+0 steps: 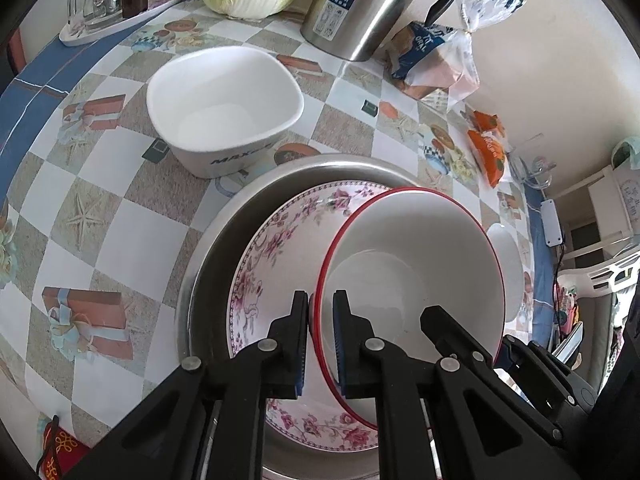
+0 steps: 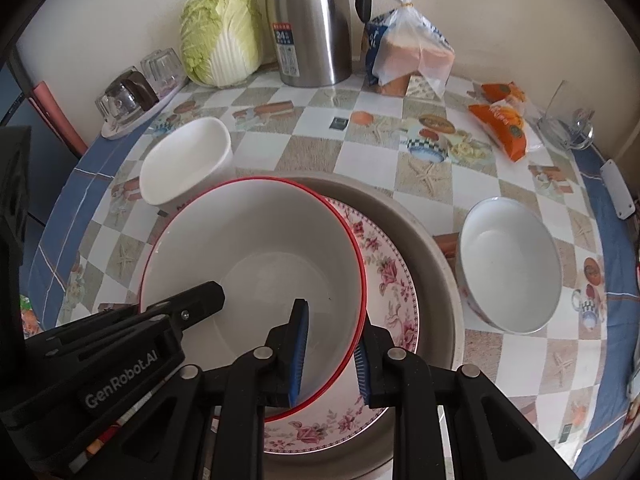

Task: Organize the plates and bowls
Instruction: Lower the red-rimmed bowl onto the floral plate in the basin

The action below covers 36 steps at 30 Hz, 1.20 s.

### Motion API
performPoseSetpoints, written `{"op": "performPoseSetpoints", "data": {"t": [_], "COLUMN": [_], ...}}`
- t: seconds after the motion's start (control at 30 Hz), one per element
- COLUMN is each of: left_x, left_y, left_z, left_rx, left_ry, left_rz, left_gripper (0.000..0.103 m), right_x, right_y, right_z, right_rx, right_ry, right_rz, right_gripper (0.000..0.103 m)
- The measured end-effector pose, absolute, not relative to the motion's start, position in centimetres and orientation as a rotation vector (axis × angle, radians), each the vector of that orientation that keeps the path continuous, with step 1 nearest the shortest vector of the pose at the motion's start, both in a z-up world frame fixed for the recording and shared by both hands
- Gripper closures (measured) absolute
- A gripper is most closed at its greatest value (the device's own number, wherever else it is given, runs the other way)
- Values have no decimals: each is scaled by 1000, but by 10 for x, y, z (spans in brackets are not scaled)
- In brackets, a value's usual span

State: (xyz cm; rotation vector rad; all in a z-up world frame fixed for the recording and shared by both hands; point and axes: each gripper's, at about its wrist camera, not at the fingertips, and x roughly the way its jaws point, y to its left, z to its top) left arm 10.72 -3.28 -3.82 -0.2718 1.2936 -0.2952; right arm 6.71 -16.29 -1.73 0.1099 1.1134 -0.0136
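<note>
Both grippers pinch the red-rimmed bowl: left gripper on its left rim, right gripper on its right rim. The bowl tilts over the floral plate in the steel basin.

A home kitchen or dining corner, set up on a worktop against a plain wall.

The worktop wears a checked oilcloth printed with food and starfish. At its far edge stand a napa cabbage, a steel thermos jug and a bagged loaf of bread; upturned glasses on a tray sit far left, orange snack packets far right, with crockery stacked in a metal basin near.
</note>
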Motion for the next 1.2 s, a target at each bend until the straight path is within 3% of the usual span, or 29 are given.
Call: {"op": "performPoseSetpoints", "data": {"t": [1.2], "left_x": [114], "left_y": [-35], "left_z": [-43], "left_rx": [-319], "left_ry": [1290], "left_rz": [-316], "left_gripper": [87], "right_x": [75], "right_y": [-188], "right_z": [-28], "right_rx": [257], "right_ry": [1118], "right_rz": [10], "right_gripper": [79]}}
